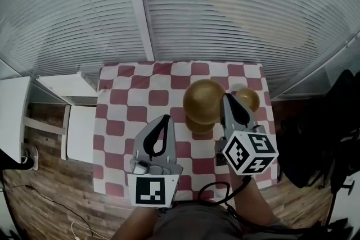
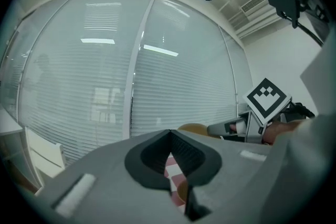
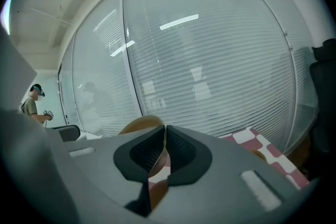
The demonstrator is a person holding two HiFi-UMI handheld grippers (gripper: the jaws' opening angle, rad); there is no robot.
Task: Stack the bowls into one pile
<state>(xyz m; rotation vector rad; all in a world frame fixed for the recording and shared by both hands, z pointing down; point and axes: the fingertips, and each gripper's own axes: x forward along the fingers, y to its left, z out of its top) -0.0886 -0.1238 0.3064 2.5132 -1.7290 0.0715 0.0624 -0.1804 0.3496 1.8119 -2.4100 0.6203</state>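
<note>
On the worktop, which is covered by a red-and-white chequered cloth, three bowls are in view, all in the right half.

1. Right gripper: the jaws are clamped on the thin wall of the large gold-coloured round bowl. In the right gripper view, the right gripper has that wall running edge-on between its jaws. The body of the large gold-coloured round bowl lies to the left of them.
2. Second gold bowl: it shows only in part, at the near edge of the held bowl, which overlaps it in the head view.
3. Third gold bowl: it is smaller in the head view and sits just right of the right gripper's jaws, near the far right corner of the cloth.
4. Left gripper: it is positioned over the near middle of the cloth, left of all three bowls and apart from them. In the left gripper view, the left gripper has its jaw tips together with nothing between them.

Count: three gold bowls and two grippers.
</note>
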